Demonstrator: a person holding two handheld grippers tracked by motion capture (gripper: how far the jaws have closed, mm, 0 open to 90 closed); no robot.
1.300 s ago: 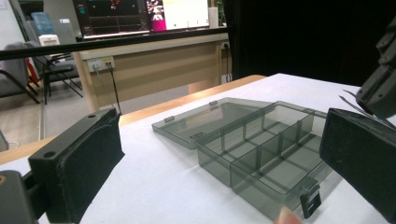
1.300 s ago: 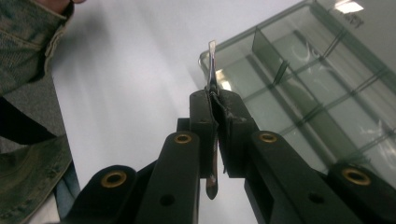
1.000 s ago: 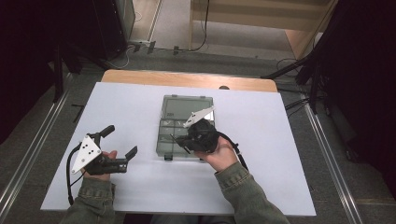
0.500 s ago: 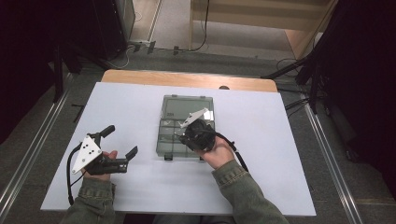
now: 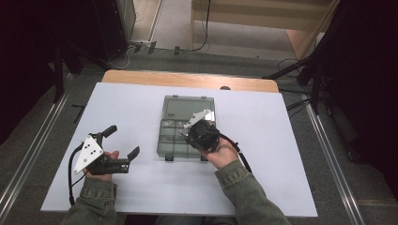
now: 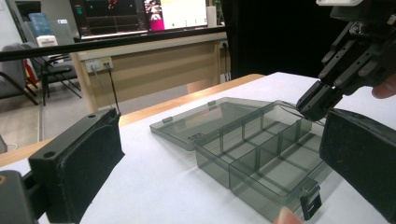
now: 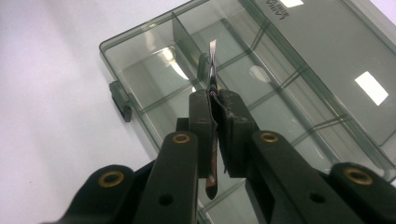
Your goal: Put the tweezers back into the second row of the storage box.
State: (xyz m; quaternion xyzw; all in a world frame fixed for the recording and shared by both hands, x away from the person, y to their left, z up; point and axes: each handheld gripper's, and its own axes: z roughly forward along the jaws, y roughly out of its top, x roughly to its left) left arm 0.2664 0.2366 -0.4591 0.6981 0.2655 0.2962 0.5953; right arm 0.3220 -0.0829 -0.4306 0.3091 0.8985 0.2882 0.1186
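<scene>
A smoky clear compartment box (image 5: 171, 140) lies open mid-table, its lid (image 5: 190, 105) flat behind it. My right gripper (image 5: 187, 137) hovers over the box's tray, shut on a thin flat silvery strip (image 7: 212, 60). The strip stands edge-on between the pads and pokes out over a divider (image 7: 184, 37). In the left gripper view the right gripper (image 6: 312, 105) hangs just above the tray's (image 6: 261, 154) far edge. My left gripper (image 5: 123, 143) rests on the table left of the box, open, with nothing between its fingers (image 6: 79, 158).
White table surface (image 5: 281, 140) surrounds the box, with a wooden edge (image 5: 187, 80) at the back. A latch (image 7: 119, 100) sticks out of the tray's front wall. Floor, cables and dark stands lie beyond the table.
My right gripper has turned and shifted slightly over the box with the strip in it. The left gripper has stayed still.
</scene>
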